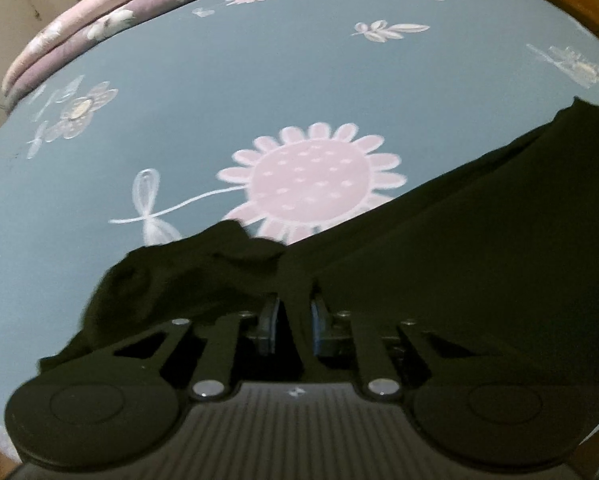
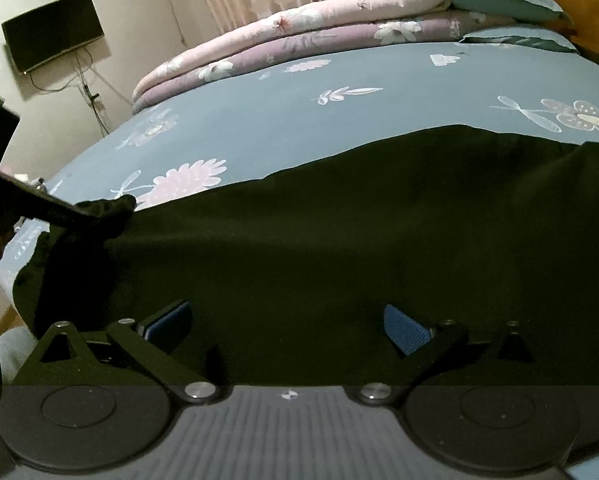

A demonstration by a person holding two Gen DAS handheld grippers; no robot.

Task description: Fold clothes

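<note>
Left wrist view: left gripper [image 1: 295, 314] fingers pinched on a bunched corner of the black garment [image 1: 459, 248], spread on the bed [image 1: 203, 92]. Right gripper [image 2: 287, 328] fingers wide apart over it, gripping nothing. Keep cloth taut, edges aligned.

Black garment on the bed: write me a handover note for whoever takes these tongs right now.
Left tongs: shut on a bunched edge of the black fabric garment, lifting it slightly.
Right tongs: open, over the garment's near part, gripping nothing.
The garment lies spread across the blue flower-printed bedsheet; folded pink and purple quilts sit at the far side.
Done: one edge picked up. No finished fold is visible.
Left: probably grip with the right tongs, then carry the edge over and flatten.
</note>
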